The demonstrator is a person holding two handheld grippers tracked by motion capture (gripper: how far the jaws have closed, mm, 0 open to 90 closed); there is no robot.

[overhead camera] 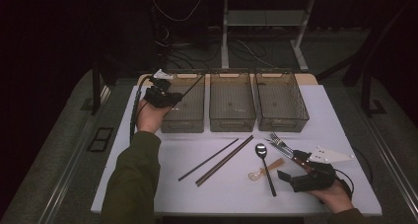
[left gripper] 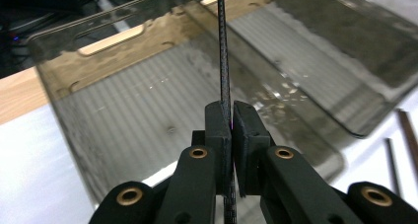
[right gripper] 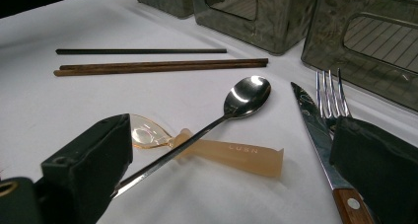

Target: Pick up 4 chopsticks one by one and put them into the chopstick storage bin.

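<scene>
Left claw (left gripper: pixel 231 128) clenched on black chopstick (left gripper: pixel 224 46) above left bin's rim (overhead camera: pixel 185 76) | right claw (right gripper: pixel 231 174) released, straddling spoon (right gripper: pixel 236 105)

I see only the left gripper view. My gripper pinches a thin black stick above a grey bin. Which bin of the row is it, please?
Observer: It is the leftmost bin of three. The left gripper holds the black chopstick slanted over it.
Operator: Thank you. And what is the other gripper doing?
Observer: The right gripper stands open and holds nothing, low at the near right of the table. Its jaws flank the handle of a metal spoon and a knife.
</scene>
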